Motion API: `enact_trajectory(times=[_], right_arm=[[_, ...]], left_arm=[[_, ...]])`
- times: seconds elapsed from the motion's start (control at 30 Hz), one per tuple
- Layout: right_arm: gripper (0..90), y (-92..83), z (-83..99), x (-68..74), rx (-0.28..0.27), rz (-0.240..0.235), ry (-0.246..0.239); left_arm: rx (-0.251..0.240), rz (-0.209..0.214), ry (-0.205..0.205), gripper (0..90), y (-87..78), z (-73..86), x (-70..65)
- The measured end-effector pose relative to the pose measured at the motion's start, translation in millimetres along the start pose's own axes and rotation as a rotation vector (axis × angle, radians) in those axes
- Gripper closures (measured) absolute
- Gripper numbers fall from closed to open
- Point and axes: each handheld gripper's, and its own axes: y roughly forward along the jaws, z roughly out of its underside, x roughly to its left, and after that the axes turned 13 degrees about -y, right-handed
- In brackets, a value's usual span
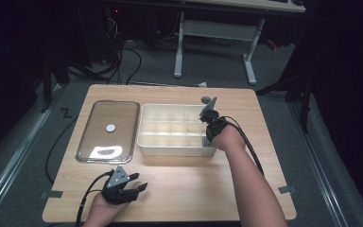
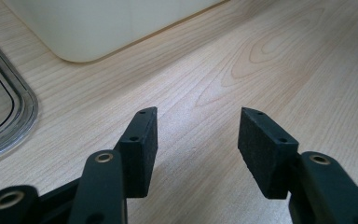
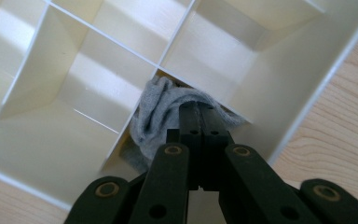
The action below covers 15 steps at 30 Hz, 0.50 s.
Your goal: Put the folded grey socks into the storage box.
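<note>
Shut right tool (image 3: 199, 114) against grey cloth (image 3: 156, 114) inside divided box (image 3: 303, 93).

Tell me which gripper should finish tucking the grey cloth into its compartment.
Right. The right gripper is already in the divided box, jaws shut against the grey cloth in a corner compartment. The left gripper hangs open above bare table, apart from the box.

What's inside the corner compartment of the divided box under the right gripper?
A grey cloth, bunched up, sits in that compartment of the divided box. The right gripper, jaws shut, covers part of it; the compartment floor beneath is hidden.
</note>
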Motion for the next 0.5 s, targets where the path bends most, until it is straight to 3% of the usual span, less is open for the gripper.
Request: enact_trajectory(times=[0.5], right_arm=[[90.0, 25.5, -15.1, 3.2, 0.098, -0.015, 0.012]], left_arm=[[0.010, 0.004, 0.010, 48.1, 2.6, 0.8, -2.8]])
